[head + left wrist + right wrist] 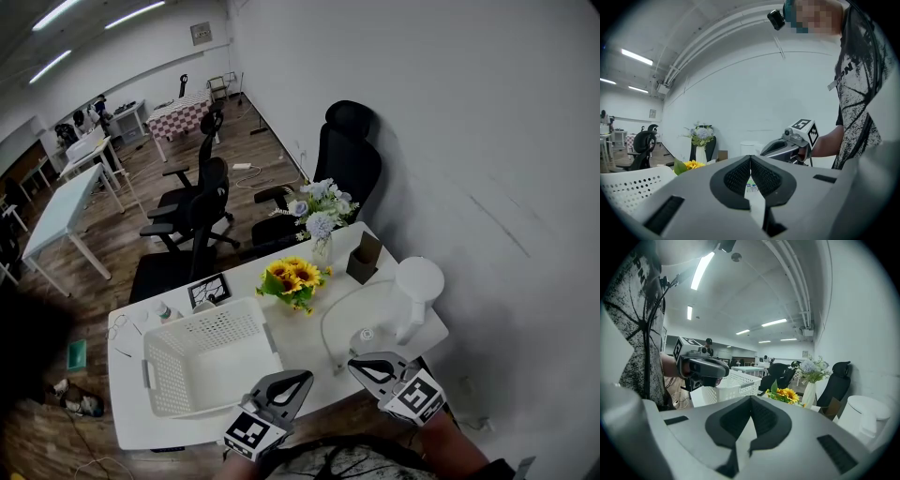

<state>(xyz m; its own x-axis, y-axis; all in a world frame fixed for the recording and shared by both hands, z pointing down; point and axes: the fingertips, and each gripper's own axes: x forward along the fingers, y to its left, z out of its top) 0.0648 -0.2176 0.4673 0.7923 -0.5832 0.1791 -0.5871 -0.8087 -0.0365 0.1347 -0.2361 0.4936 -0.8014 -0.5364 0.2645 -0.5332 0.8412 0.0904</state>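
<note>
now, you are holding the left gripper [306, 376] clenched, its jaws meeting at the tips with nothing between them. it is hovering over the near edge of the white table [300, 343] and touching nothing. you are holding the right gripper [353, 365] just to its right, also closed on nothing, and the two tips are pointing towards each other, near but apart.

the white basket [165, 381] is sitting on the table just left of the left gripper, and it is the nearest thing to that gripper. just beyond the right gripper a small white thing [366, 335] is lying inside a curved white tray [330, 319]; you cannot tell what it is. a white jug [415, 286] is standing at the right end of that tray.

farther out, a bunch of sunflowers [292, 277] is lying by the basket's far right corner. a vase of pale flowers [322, 246] is standing behind it, with a brown box [364, 258] to the right. black office chairs [342, 159] are standing past the table's far edge.
</note>
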